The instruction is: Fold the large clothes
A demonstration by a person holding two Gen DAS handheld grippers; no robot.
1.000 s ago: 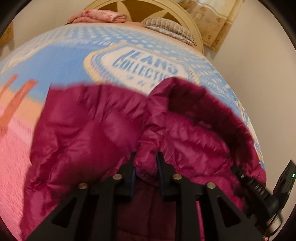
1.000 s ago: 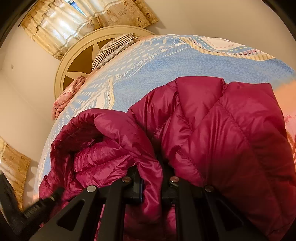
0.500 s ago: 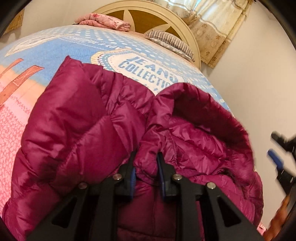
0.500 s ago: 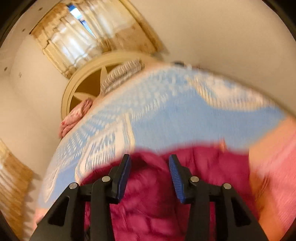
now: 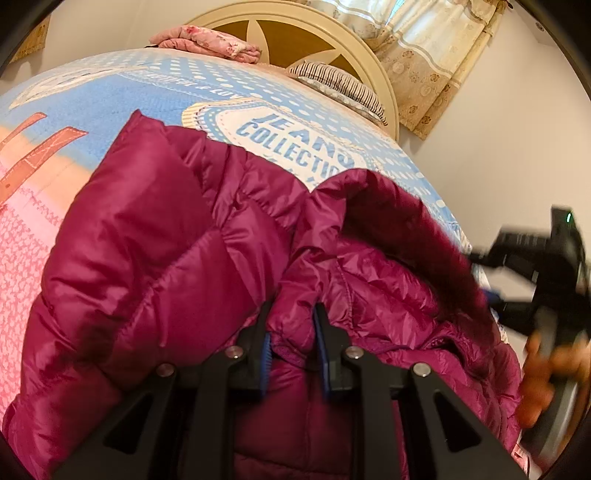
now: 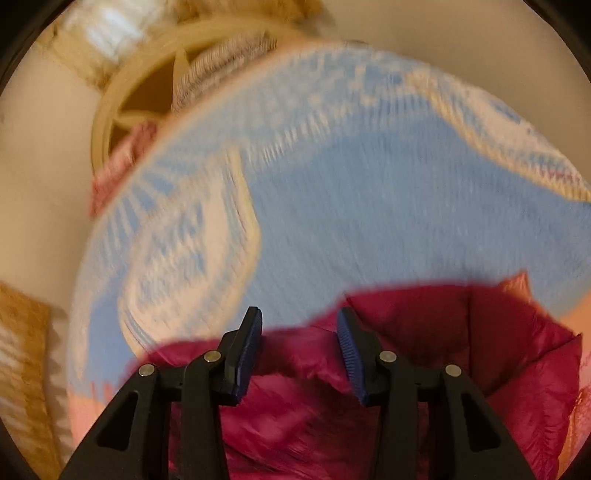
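A magenta puffer jacket [image 5: 155, 258] with a hood [image 5: 399, 236] lies bunched on the bed. My left gripper [image 5: 293, 314] is shut on a fold of the jacket at the hood's front edge. My right gripper [image 6: 299, 321] is open and empty, above the jacket [image 6: 498, 332], with blue pads on its fingers [image 6: 249, 343]. It also shows blurred in the left wrist view [image 5: 535, 266] at the right, beside the hood.
The bed has a blue, white and pink printed cover [image 5: 295, 129]. A cream round headboard [image 5: 332, 26], a striped pillow [image 5: 340, 85] and a pink folded cloth [image 5: 207, 40] are at the far end. A wall [image 5: 498, 147] runs close along the bed's right side.
My right gripper let go of the jacket, opened and pulled back and up. The left gripper keeps its hold and the jacket has spread onto the bed.
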